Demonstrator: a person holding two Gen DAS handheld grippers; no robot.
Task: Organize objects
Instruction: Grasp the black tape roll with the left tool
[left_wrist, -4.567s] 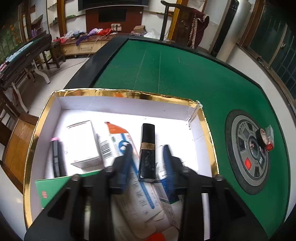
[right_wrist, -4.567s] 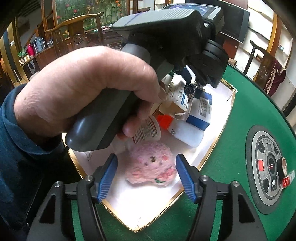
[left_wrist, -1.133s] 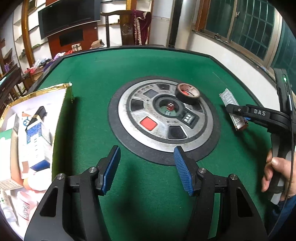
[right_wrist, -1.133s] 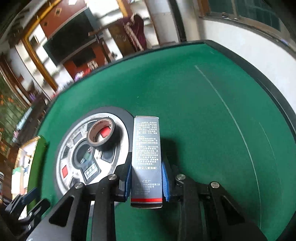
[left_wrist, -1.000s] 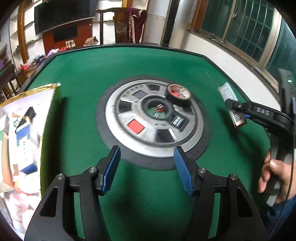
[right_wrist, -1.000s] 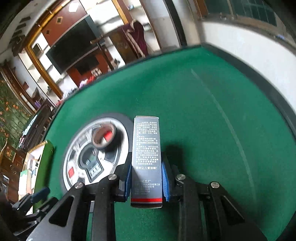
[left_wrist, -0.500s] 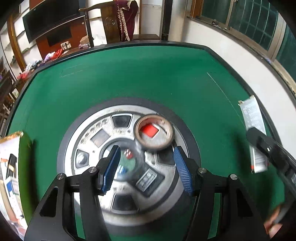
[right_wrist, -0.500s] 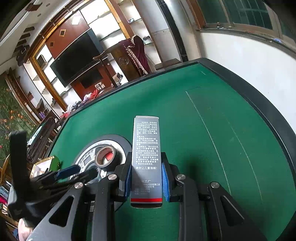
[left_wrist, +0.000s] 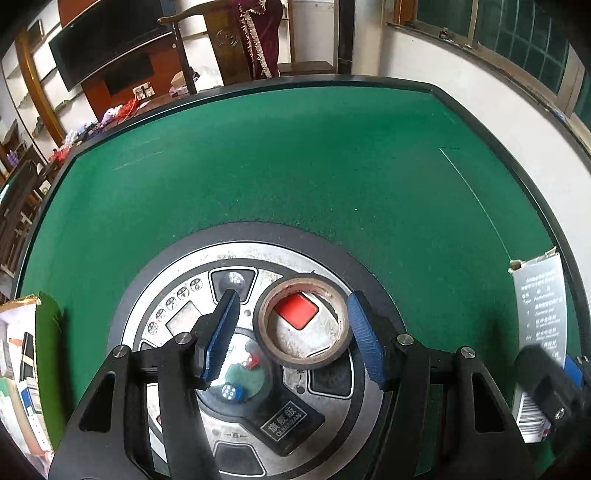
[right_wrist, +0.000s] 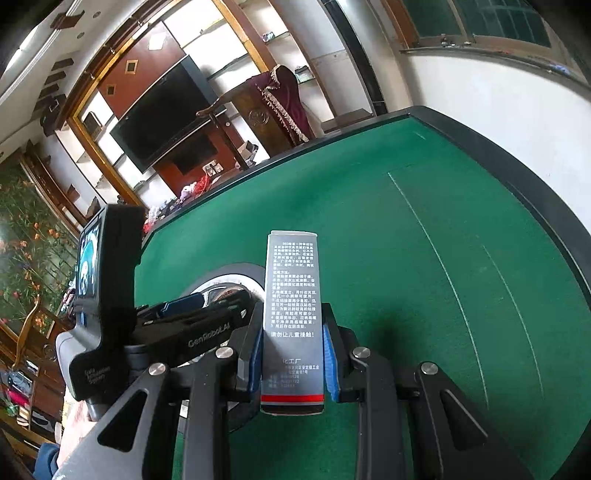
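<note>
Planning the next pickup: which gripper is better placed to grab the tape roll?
Left. The left gripper is open with the tape roll between its fingers; the right gripper is shut on the silver box.

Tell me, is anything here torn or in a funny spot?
Yes. The tape roll lies on the table's round control panel, covering a red button. The grey box in the right gripper has a ragged torn end flap.

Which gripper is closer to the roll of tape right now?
Left. The left gripper straddles the tape roll with open jaws; the right gripper is off to the side, shut on the silver box.
</note>
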